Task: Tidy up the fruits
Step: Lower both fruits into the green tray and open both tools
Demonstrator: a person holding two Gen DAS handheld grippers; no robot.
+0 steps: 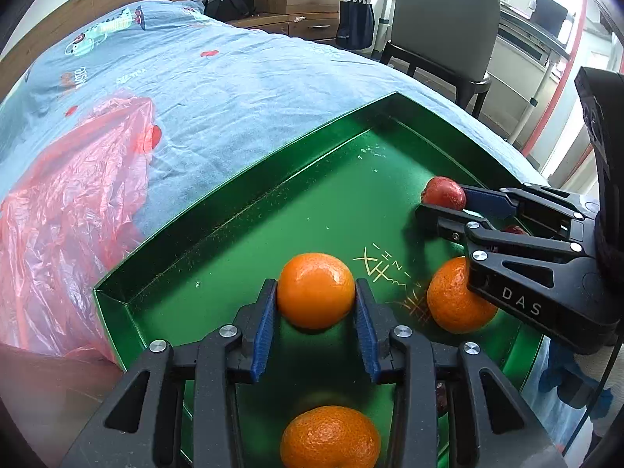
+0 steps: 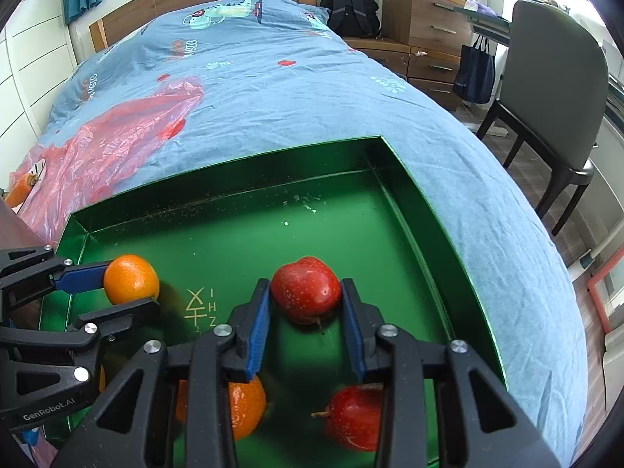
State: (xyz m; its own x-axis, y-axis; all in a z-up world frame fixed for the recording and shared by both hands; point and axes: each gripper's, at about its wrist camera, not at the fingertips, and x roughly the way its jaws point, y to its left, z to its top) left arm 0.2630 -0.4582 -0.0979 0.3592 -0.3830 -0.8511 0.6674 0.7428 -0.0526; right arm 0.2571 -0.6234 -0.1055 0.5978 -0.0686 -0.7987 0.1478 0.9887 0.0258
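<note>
A green tray [image 1: 241,191] [image 2: 394,156] lies on the bed. My left gripper [image 1: 316,292] [image 2: 121,288] is shut on an orange [image 1: 316,288] [image 2: 130,279] just above the tray floor. My right gripper [image 2: 306,290] [image 1: 436,201] is shut on a red fruit [image 2: 306,288] [image 1: 442,191] over the tray's right side. Two more oranges lie in the tray, one to the right [image 1: 456,296] [image 2: 245,409] and one under the left gripper [image 1: 329,436]. Another red fruit [image 2: 353,417] lies near the front right.
The bed has a blue patterned sheet [image 1: 234,78] [image 2: 273,89]. A crumpled pink plastic bag [image 1: 66,202] [image 2: 117,144] lies left of the tray. A grey chair [image 1: 440,27] [image 2: 553,89] and a wooden dresser [image 2: 425,19] stand beyond the bed's right edge.
</note>
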